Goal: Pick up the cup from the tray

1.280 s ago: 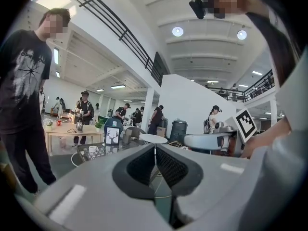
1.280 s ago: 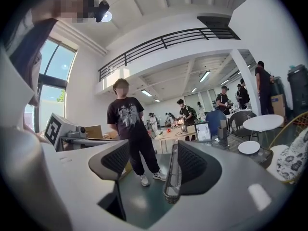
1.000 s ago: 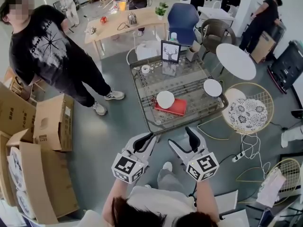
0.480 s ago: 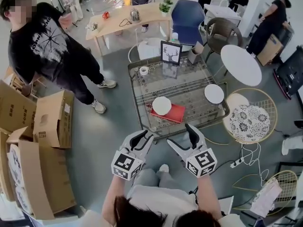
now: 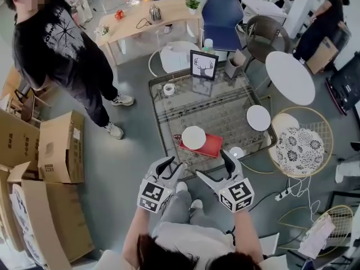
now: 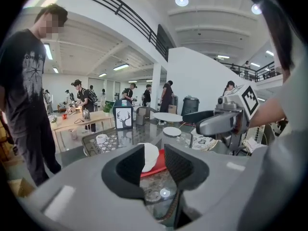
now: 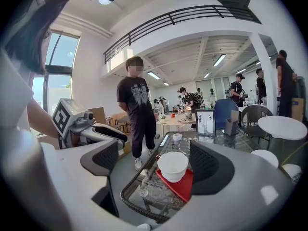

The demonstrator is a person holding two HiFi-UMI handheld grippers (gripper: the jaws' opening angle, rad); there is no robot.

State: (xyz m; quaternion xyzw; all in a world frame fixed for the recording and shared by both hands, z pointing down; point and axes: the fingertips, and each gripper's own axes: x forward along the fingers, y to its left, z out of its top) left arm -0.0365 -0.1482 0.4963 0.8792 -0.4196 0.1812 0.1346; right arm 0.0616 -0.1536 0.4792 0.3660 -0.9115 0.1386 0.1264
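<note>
A: Where was the cup [image 5: 193, 137] found?

B: It was seen standing upright on the red tray [image 5: 210, 147], toward the tray's left end in the head view. The tray was laid near the front edge of the glass table [image 5: 225, 103].

A: Was the cup touched by either tool?

B: It was not. The left gripper [image 5: 172, 163] and the right gripper [image 5: 212, 165] were held side by side just short of the table's near edge. Both were pointed toward the tray and tipped a little downward.

A: How were the right gripper's jaws set?

B: They were spread wide and had just been opening. Nothing was gripped. In the right gripper view the cup was framed between the two pads, but it stood well ahead of them.

A: And the left one's?

B: Its jaws were held apart by a narrower gap, with nothing pressed between the pads. Through that gap the cup and a strip of the tray were seen, further off on the table.

A: What else was noted?

B: A framed deer picture [image 5: 203, 65] was stood at the table's far edge. A small white roll [image 5: 169, 89] was set near the far left corner, and a small white plate [image 5: 258, 117] was laid toward the right. A person in a black shirt [image 5: 53, 44] was seen standing to the left, near cardboard boxes [image 5: 59, 145].
</note>
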